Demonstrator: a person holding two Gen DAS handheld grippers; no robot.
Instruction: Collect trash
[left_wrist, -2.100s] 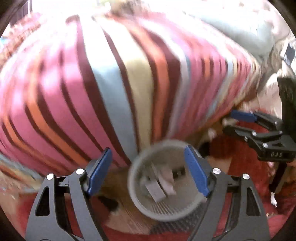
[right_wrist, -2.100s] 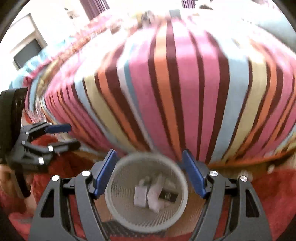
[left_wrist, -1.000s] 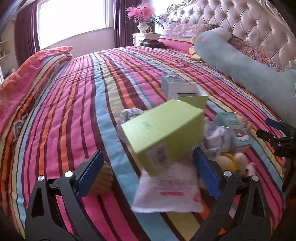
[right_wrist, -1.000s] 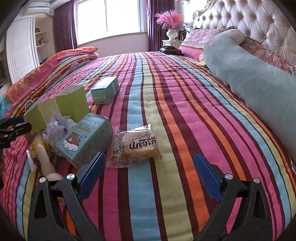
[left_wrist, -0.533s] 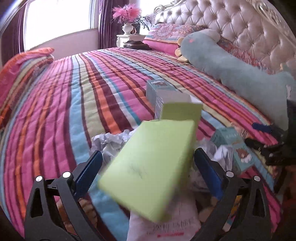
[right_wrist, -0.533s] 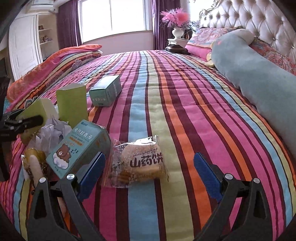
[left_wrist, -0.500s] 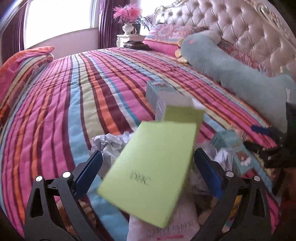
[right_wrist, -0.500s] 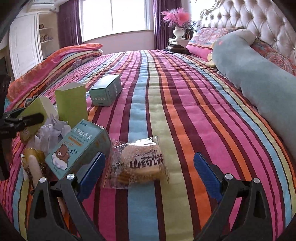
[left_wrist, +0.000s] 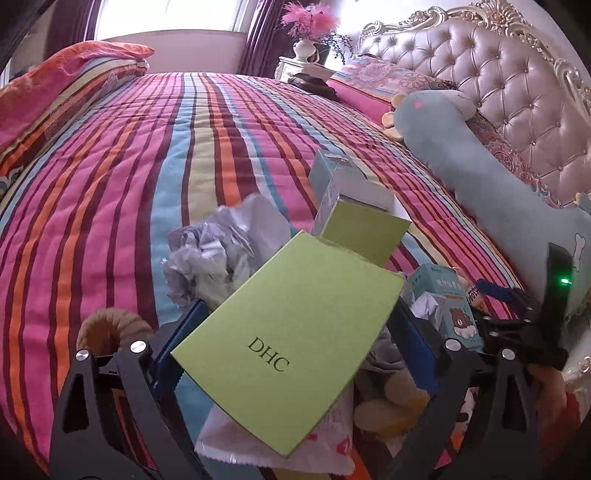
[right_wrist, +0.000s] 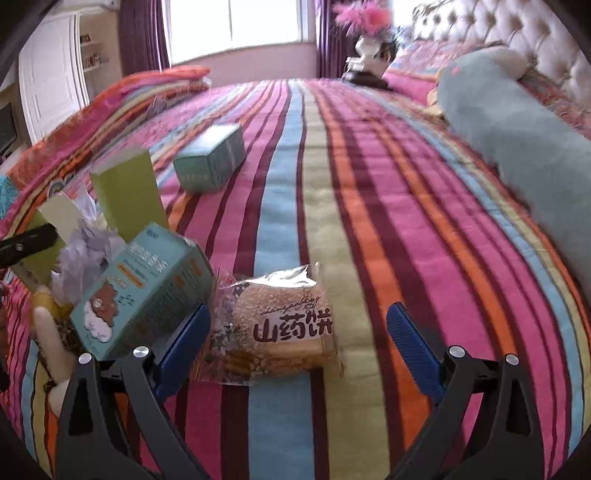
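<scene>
Left gripper (left_wrist: 295, 347): jaws spread wide either side of the green box (left_wrist: 291, 332), contact not discernible. Right gripper (right_wrist: 297, 338): jaws wide apart, empty, framing the snack packet (right_wrist: 273, 328) on the striped bedspread (right_wrist: 369, 184), just right of the bear carton (right_wrist: 140, 295).

A tilted green DHC box (left_wrist: 291, 347) fills the space between the left jaws. A snack packet (right_wrist: 273, 328) lies flat between the right jaws, closer to the left one. A teal bear box (right_wrist: 144, 291) leans just outside this jaw.
</scene>
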